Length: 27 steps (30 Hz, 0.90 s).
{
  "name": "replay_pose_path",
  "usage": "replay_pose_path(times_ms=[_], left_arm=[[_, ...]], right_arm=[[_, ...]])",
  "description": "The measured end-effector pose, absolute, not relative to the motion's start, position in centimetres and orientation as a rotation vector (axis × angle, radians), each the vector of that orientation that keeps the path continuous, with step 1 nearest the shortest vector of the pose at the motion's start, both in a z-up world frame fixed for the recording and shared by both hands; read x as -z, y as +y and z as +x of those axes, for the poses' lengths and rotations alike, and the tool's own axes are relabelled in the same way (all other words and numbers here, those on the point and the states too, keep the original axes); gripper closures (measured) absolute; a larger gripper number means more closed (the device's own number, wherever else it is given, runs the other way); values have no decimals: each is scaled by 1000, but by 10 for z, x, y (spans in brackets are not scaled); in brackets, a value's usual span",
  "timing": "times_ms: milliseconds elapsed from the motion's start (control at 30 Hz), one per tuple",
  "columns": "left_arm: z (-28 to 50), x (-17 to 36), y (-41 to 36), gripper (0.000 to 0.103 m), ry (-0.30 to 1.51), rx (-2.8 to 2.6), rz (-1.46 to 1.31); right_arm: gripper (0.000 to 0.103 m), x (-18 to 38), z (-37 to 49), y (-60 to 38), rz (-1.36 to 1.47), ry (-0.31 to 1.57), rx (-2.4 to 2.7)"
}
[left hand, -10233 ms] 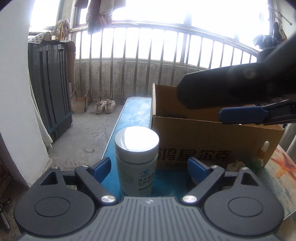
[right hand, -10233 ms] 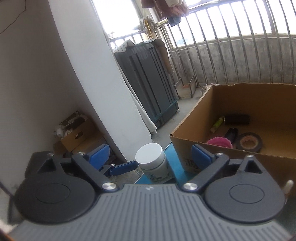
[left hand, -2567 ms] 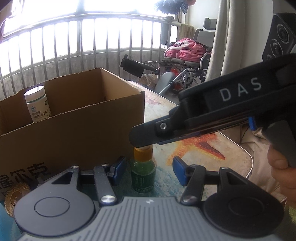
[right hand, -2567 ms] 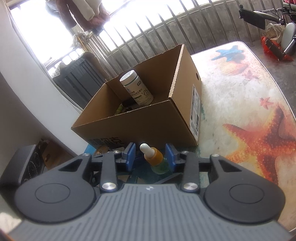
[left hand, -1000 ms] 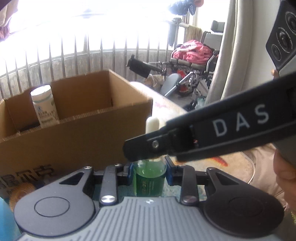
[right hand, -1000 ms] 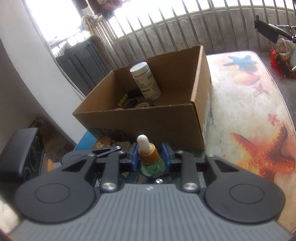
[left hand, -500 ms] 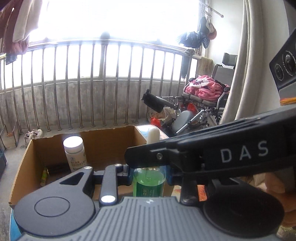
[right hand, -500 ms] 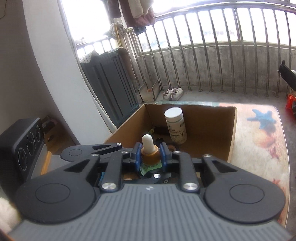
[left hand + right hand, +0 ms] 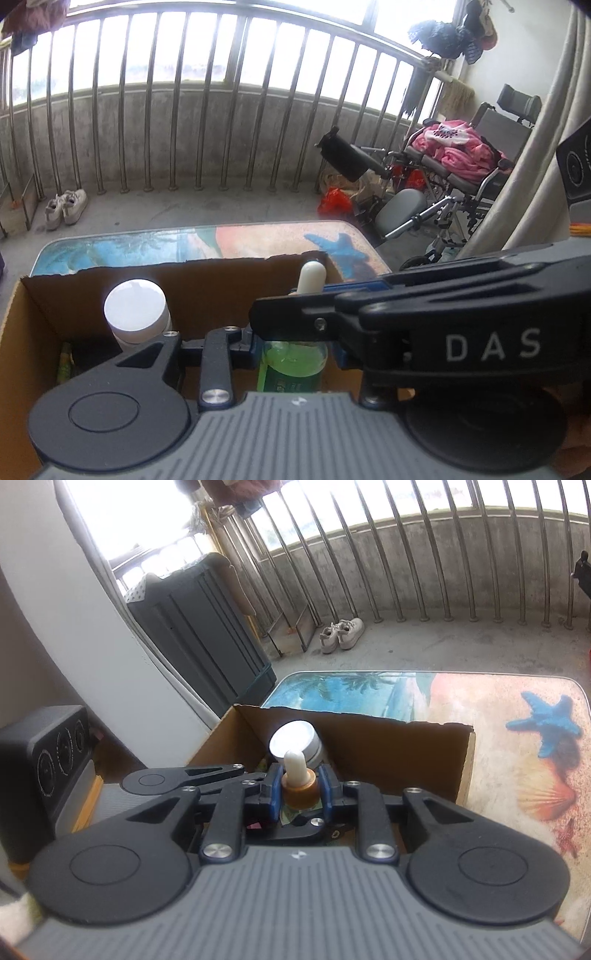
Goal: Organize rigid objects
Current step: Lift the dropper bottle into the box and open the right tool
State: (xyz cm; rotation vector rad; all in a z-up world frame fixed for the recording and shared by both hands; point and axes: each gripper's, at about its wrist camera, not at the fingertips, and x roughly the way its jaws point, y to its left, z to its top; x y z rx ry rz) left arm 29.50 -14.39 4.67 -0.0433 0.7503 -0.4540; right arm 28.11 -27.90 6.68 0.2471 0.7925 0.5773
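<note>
Right wrist view: dropper bottle held upright over the open box, both grippers on it.

Biggest first: the table [image 9: 480,709] carries the box [image 9: 380,738] at its left edge, the box's far wall toward the railing and bare tabletop to its right. Inside, a white-capped jar [image 9: 135,314] stands near the far left corner, so the free floor looks to lie right of it and nearer us. The bottle [image 9: 298,784] hangs above that space, long axis upright, dropper tip up. The right gripper [image 9: 298,794] is clenched on the orange collar; the left gripper [image 9: 293,350] brackets the green body lower down, its jaws opening around it. I reckon lowering falls to the right hand, straight down, clear of the jar.
</note>
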Motion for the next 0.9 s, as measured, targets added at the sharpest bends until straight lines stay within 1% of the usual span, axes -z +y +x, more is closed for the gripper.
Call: replay_pose_path(times_ms=[233, 467, 567, 700, 767, 833, 900], left_arm=[[324, -25, -141, 54, 832, 395, -56], [336, -12, -136, 53, 894, 356, -60], [336, -12, -136, 50, 905, 366, -70], [335, -13, -135, 50, 910, 355, -65], [335, -15, -133, 48, 904, 355, -77], [333, -17, -131, 45, 893, 357, -84], [330, -21, -132, 42, 881, 362, -84]], right_arm=[[83, -32, 319, -270, 209, 853, -558], [83, -6, 346, -258, 159, 903, -519], [83, 4, 356, -250, 137, 915, -502], [79, 10, 362, -250, 149, 935, -497], [78, 8, 362, -251, 161, 924, -499], [71, 6, 361, -253, 176, 912, -498], [69, -1, 357, -259, 193, 893, -499]])
